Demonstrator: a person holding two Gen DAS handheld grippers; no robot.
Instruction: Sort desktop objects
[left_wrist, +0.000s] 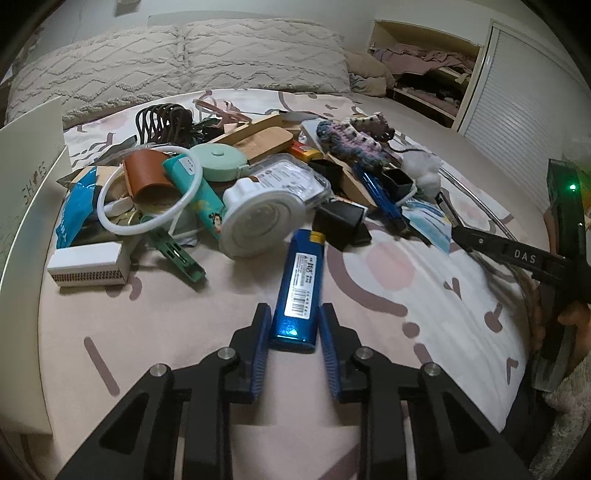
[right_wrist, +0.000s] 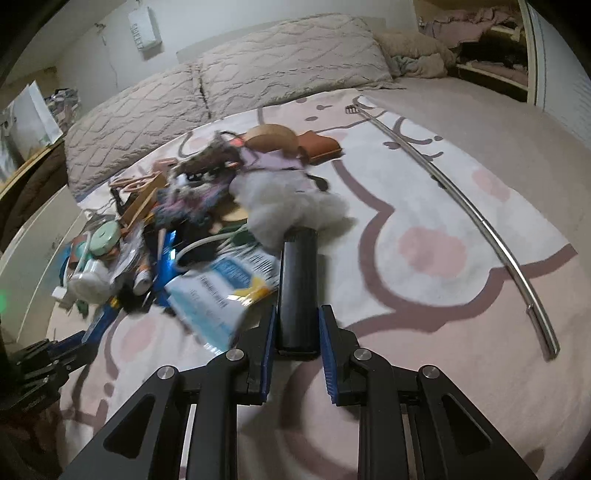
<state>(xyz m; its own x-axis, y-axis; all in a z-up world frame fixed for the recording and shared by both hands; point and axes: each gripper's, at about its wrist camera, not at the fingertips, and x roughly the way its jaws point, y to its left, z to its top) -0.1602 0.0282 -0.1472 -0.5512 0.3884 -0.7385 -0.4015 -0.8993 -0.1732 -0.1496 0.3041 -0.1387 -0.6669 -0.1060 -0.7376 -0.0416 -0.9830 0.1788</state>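
blue plastic lighter with a white barcode label (left_wrist: 300, 286) sits between my left gripper (left_wrist: 294, 328) fingers, pads flanking its base with slim gaps, so i cannot tell if it is clenched. only my right view shows the long curved metal rod (right_wrist: 476, 218) right of the right gripper (right_wrist: 297, 332), which seems to be grasping one black matte cylinder (right_wrist: 297, 291). one cluttered pile (left_wrist: 236, 177) lies ahead, two quilted grey pillows (left_wrist: 177, 62) beyond.
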